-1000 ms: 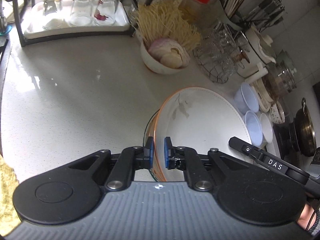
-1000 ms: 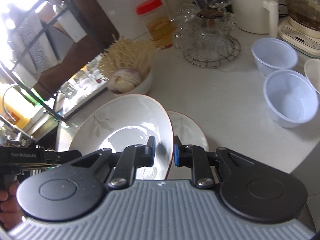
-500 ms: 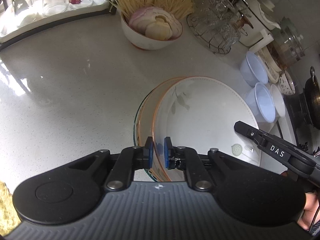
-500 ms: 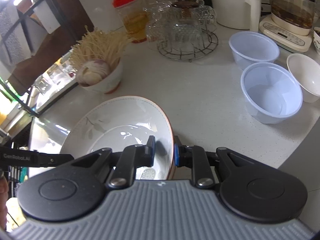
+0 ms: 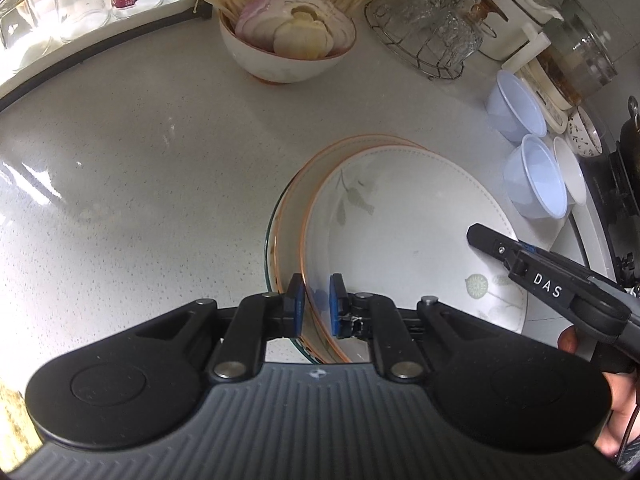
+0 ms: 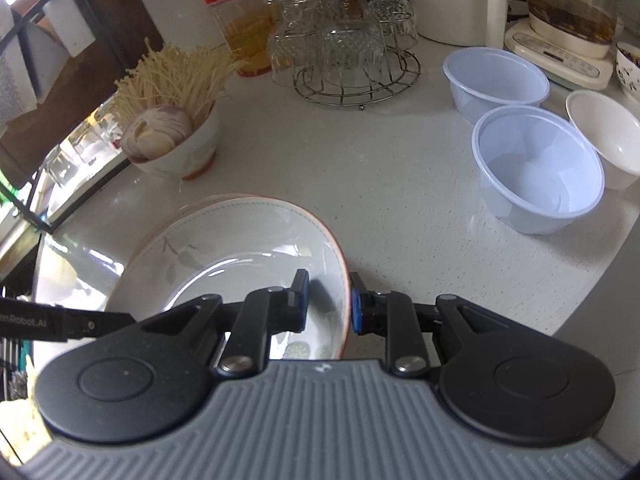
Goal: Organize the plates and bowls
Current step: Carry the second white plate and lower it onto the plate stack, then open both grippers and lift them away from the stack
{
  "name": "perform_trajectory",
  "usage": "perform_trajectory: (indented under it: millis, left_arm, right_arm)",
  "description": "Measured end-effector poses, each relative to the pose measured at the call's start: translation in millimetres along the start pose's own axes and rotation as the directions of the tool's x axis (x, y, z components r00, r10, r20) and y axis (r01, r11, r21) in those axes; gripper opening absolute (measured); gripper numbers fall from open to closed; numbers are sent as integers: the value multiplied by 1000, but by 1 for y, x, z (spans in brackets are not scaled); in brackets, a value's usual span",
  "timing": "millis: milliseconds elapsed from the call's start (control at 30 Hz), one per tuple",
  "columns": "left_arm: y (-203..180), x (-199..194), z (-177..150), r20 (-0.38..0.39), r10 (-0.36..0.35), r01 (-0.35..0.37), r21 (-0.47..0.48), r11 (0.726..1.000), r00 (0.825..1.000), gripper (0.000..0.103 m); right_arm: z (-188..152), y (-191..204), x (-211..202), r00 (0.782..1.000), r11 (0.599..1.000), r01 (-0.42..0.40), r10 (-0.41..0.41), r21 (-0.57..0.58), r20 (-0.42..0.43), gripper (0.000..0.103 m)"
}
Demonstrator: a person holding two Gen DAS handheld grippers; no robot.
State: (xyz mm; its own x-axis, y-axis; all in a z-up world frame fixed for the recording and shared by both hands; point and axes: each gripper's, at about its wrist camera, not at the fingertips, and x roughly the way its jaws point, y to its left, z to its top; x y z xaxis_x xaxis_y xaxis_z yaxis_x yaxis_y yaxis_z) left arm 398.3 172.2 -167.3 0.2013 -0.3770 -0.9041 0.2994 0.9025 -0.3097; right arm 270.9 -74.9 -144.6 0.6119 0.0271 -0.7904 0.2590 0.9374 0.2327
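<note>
A white plate with an orange rim and leaf print (image 5: 408, 216) lies on top of a second orange-rimmed plate (image 5: 296, 196) and a glass plate edge (image 5: 269, 240). My left gripper (image 5: 316, 306) is shut on the near rim of the top plate. My right gripper (image 6: 329, 306) grips the same plate (image 6: 240, 248) at its right rim. Two pale blue plastic bowls (image 6: 536, 168) (image 6: 496, 80) and a small white bowl (image 6: 608, 136) stand to the right.
A bowl of mushrooms and onion (image 5: 288, 44) stands behind. A wire rack of glass cups (image 6: 348, 52), a red-lidded jar (image 6: 240, 32), a kettle (image 6: 572, 4) and a tray of upturned glasses (image 5: 72, 4) line the back. The counter edge (image 6: 600, 280) is at right.
Both grippers have lowered the top plate onto the stack, and it now lies flatter. Both views have moved closer to the counter.
</note>
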Motion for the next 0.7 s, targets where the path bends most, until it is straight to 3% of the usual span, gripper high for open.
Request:
perform_trajectory:
  millis: [167, 400, 567, 600, 667, 700]
  left_arm:
    - [1, 0, 3, -7, -16, 16, -20, 1000, 1000, 24]
    - [-4, -12, 3, 4, -29, 29, -59, 998, 1000, 52]
    - [-2, -23, -2, 32, 2, 1, -66, 998, 999, 59]
    - [0, -25, -3, 38, 3, -1, -70, 998, 999, 59]
    - [2, -31, -5, 55, 18, -14, -70, 997, 998, 59]
    - [2, -34, -6, 66, 21, -17, -68, 998, 998, 59]
  right_arm:
    - [-1, 1, 2, 1000, 1000, 1, -1, 24, 2, 26]
    - [-5, 4, -1, 1000, 999, -7, 7, 42, 1, 26]
    - [-2, 5, -4, 1000, 999, 6, -6, 41, -5, 26]
    - [-2, 6, -6, 1000, 999, 8, -8, 39, -1, 29]
    - [0, 9, -11, 1000, 999, 12, -12, 31, 16, 50]
    - [1, 11, -14, 1000, 1000, 12, -13, 23, 24, 49]
